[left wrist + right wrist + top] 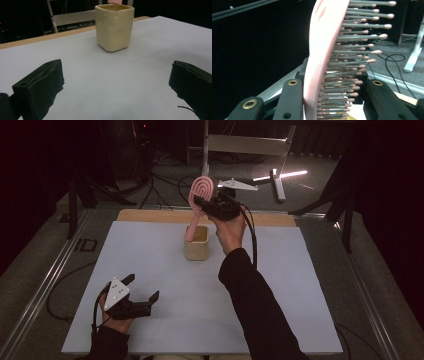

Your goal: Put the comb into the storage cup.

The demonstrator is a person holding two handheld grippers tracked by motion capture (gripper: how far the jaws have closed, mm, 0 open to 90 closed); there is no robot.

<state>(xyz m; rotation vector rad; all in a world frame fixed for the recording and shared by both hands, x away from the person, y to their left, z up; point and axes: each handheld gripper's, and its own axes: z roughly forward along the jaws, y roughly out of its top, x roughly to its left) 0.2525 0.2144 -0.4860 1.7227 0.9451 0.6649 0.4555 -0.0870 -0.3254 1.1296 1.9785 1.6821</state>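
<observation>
Two grippers, one hairbrush, one cup, on a white-covered table [280, 285].

Item 1, right gripper [207, 206]: raised above the table, jaws clamped on the head of a pink hairbrush [199, 200]. In the right gripper view the brush head [322, 50] stands between the two jaws, smooth back against one, bristles toward the other.

Item 2, hairbrush: hangs handle-down from that gripper; the handle's end sits at or just inside the mouth of the cup [197, 244], directly below the jaws. Whether it touches the bottom cannot be told.

Item 3, cup: beige, squarish, upright, open at top; seen ahead of the left gripper as well [114, 26].

Item 4, left gripper [141, 296]: jaws apart, holding nothing, resting low over the table, well apart from the cup.

Handling note, as judged: the step appears to be standing the brush in the cup. Lower straight, keeping the handle centred in the opening so it does not catch the rim and tip the cup; release only once the handle is bearing on the bottom or wall.
</observation>
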